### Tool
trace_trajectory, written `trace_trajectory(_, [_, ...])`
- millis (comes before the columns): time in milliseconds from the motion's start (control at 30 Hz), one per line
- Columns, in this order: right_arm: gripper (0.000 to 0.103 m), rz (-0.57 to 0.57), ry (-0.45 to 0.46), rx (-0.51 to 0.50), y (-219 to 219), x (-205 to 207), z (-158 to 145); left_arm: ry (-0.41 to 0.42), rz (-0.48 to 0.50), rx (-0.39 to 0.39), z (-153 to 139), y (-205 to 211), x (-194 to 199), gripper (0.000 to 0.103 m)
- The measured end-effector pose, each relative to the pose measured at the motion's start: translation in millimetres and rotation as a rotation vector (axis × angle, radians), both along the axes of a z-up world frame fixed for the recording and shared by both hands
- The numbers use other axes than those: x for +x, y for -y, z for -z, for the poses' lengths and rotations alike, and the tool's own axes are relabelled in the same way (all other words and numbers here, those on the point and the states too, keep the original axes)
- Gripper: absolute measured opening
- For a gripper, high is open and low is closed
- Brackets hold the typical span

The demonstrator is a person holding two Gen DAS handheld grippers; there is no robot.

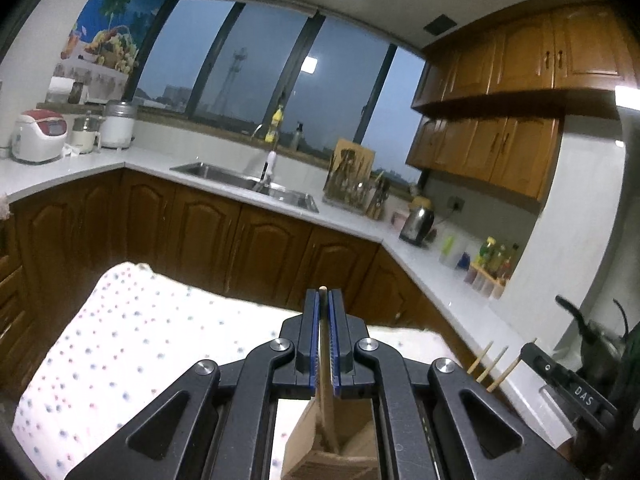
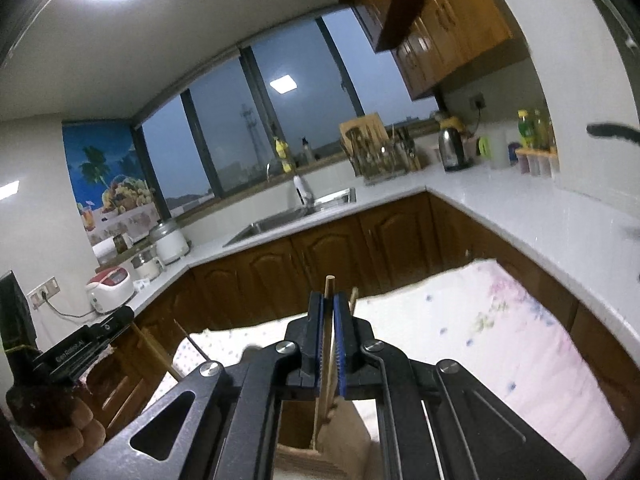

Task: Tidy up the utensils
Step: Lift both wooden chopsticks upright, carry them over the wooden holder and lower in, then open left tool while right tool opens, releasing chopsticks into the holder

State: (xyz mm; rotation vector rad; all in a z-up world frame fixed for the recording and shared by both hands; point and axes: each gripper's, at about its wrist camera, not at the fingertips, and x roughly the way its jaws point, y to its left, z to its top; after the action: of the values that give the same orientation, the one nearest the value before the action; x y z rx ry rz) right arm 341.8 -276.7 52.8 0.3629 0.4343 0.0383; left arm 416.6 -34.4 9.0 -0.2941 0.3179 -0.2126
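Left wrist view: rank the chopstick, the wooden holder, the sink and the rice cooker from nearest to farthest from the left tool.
1. chopstick, clamped in the left tool.
2. wooden holder, directly below.
3. sink, ahead on the far counter.
4. rice cooker, far left corner.

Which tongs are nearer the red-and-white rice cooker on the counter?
Left, most likely. The left tongs are on the side toward the rice cooker; the right tongs are beside them, farther right, away from it.

Dotted cloth [image 1: 132, 344] covers table; wooden holder [image 1: 320, 456], possibly box, on it
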Motion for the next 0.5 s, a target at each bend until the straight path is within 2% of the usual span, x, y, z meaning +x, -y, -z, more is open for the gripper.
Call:
trace_trajectory(133, [0.005, -0.005, -0.020, 0.007, -1.3, 1.3, 7.7, -0.025, 0.021, -0.001, -3.5, -18.7, -6.2, 0.003])
trace_trajectory(500, [0.005, -0.006, -0.034, 0.003, -3.5, 2.5, 4.9, -0.047, 0.035, 0.017, -11.1, -23.6, -2.0, 0.003])
